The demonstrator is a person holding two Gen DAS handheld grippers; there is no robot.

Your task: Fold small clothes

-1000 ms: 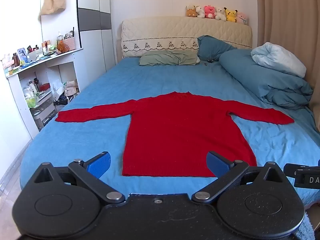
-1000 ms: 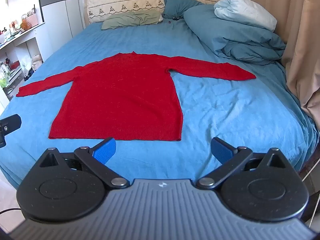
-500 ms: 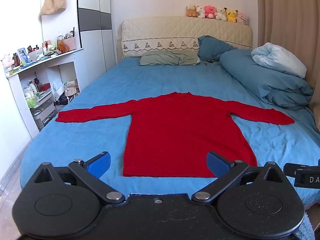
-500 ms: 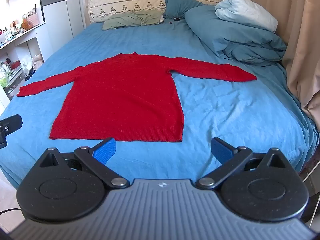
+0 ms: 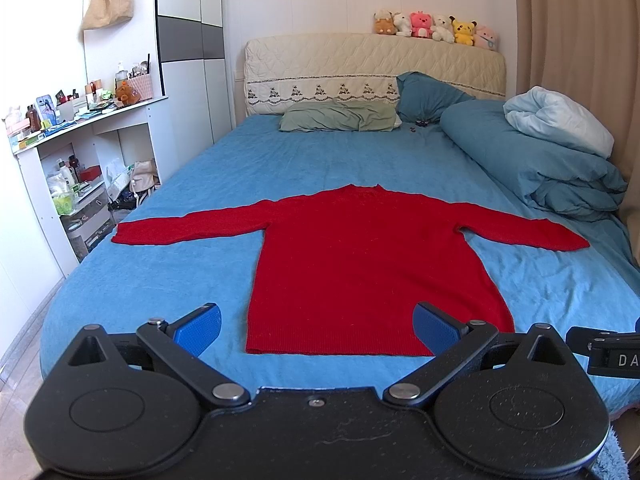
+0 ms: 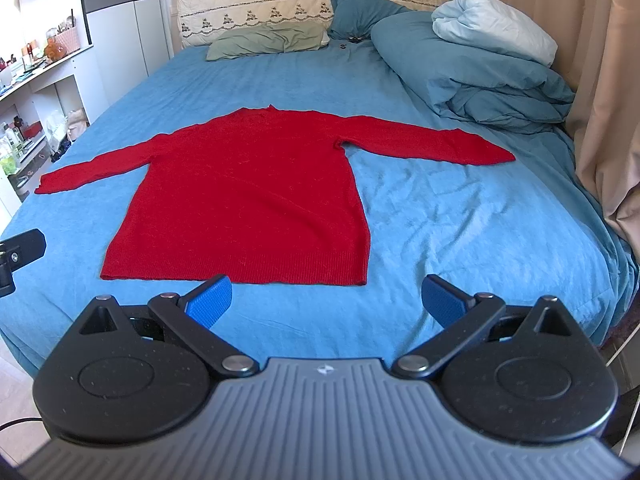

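- On the blue bed (image 5: 280, 168), a red sweater (image 5: 360, 264) lies flat, sleeves spread.
- Left gripper (image 5: 318, 328) and right gripper (image 6: 328, 300) hover spread wide, empty.

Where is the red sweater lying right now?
The red sweater lies flat mid-bed on the blue sheet, sleeves spread, hem toward both open grippers, with the bunched duvet to its right.

both wrist views look up the bed (image 5: 280, 160) from its foot, sharing the red sweater (image 6: 248, 200).
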